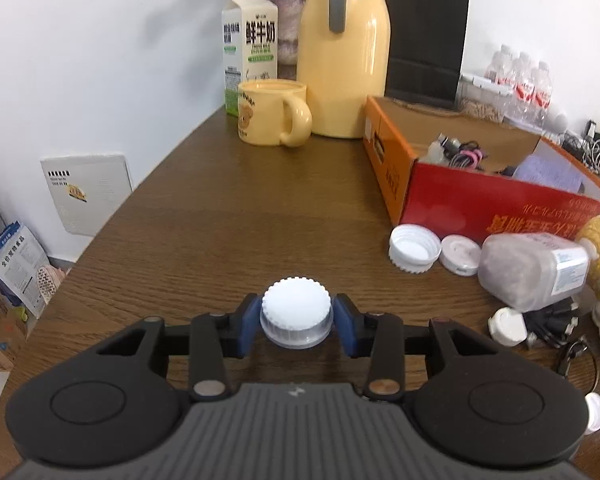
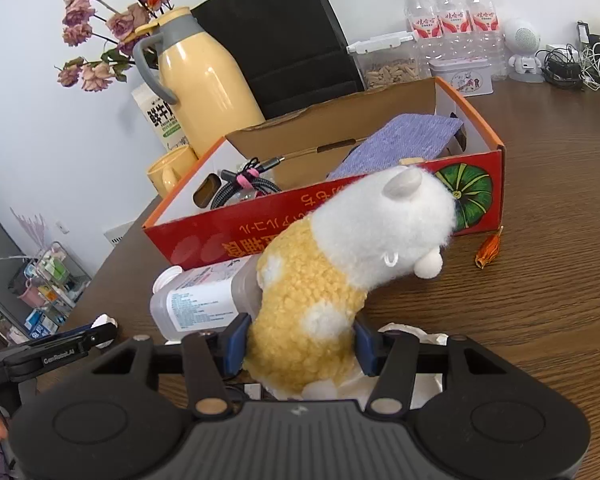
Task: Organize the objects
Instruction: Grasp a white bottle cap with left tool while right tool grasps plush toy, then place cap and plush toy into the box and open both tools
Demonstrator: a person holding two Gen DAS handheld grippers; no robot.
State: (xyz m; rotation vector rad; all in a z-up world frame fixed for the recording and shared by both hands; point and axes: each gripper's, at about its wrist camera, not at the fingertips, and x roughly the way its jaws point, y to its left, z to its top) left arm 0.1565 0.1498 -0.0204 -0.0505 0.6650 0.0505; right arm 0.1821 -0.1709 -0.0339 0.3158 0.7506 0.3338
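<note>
The left gripper [image 1: 297,326] clamps a small white-capped jar [image 1: 297,318] mid-tabletop [image 1: 220,220]; the right gripper [image 2: 300,346] squeezes a plush toy [image 2: 340,264] beside the red box [image 2: 260,232].

A dark wood-grain desk [image 1: 220,216] is standing against a plain white wall [image 1: 100,60], which is reflecting even, diffuse light. A white wall panel [image 1: 87,192] is sitting low on that wall, and a wire rack [image 2: 56,276] is standing on the floor beyond the desk edge.

The surface [image 1: 228,216] is grained brown wood, the ridged cap [image 1: 296,307] matt white plastic, the jug [image 1: 346,76] glossy, the toy [image 2: 340,280] fuzzy cloth.
</note>
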